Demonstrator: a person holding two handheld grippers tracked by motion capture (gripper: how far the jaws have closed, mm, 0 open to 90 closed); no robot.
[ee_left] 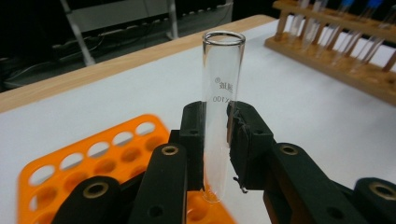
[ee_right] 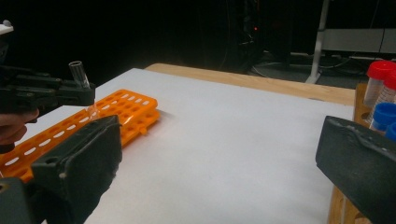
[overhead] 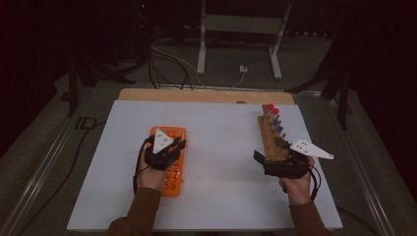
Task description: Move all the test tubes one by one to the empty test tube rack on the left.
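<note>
Left gripper view: left gripper [ee_left: 217, 140] clamped on a clear glass test tube [ee_left: 220, 107], held upright just above the orange rack [ee_left: 93, 158]; the tube is not yet seated in a hole. Right gripper [ee_right: 219, 168] has its jaws spread wide, nothing between them, beside the wooden rack [overhead: 273, 135]. Farther off, capped tubes [overhead: 274, 115] sit in that wooden rack, so judging by this, more transfers remain.

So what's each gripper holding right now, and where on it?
The left gripper clamps an empty glass test tube around its lower half, above the orange rack. The right gripper is open, holding nothing.
</note>
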